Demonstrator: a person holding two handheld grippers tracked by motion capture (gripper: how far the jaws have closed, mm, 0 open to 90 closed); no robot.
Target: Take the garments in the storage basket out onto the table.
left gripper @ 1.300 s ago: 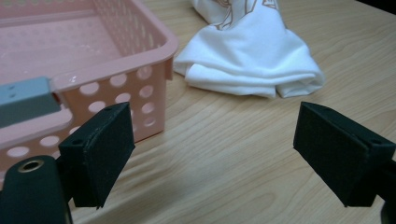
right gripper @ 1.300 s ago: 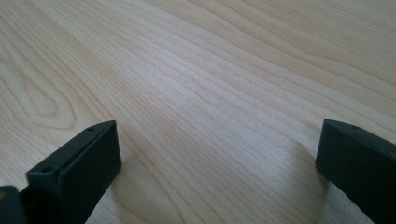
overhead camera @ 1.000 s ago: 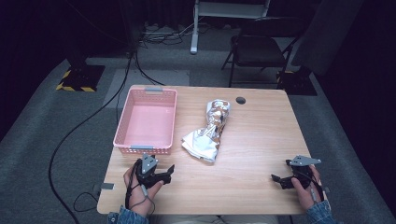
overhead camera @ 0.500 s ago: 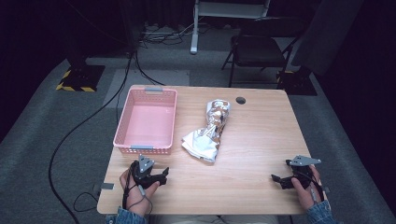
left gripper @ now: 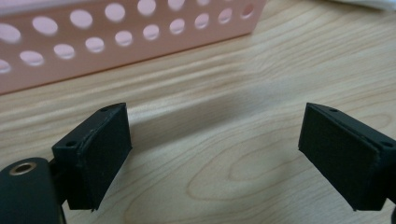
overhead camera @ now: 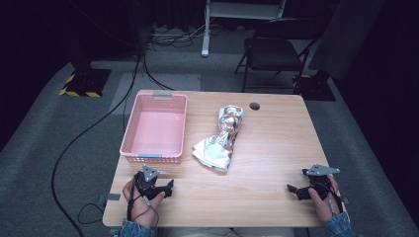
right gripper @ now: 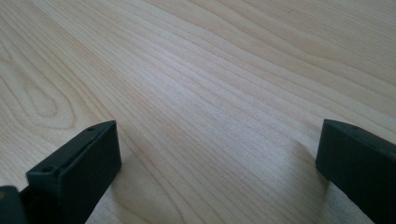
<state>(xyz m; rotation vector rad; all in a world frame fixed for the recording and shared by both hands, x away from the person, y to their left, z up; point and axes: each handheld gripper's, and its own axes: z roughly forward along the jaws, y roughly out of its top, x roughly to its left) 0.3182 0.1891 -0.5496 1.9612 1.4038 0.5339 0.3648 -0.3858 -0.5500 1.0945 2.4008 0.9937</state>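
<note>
My left gripper [overhead camera: 169, 187] lies low over the near left of the wooden table [overhead camera: 267, 148], just in front of a pink perforated basket [overhead camera: 129, 129]. In the left gripper view its jaws [left gripper: 217, 121] stand wide apart over bare wood, and they have just been opening with nothing between them. The basket's wall [left gripper: 116, 46] crosses the top of that view. My right gripper [overhead camera: 292, 190] rests at the near right, pointing left. Its jaws [right gripper: 219, 135] are open over bare wood. A crumpled silvery foil wrap [overhead camera: 222, 140] lies mid-table, apart from both grippers.
The basket looks empty inside. A round cable hole [overhead camera: 254, 105] sits near the table's far edge. Beyond the table stand a folding chair [overhead camera: 276, 49] and a stand base with yellow-black tape [overhead camera: 81, 84]. A black cable [overhead camera: 74, 143] trails over the floor at left.
My left hand and gripper have shifted slightly to the left along the near edge. The right hand, basket and foil have not moved.
</note>
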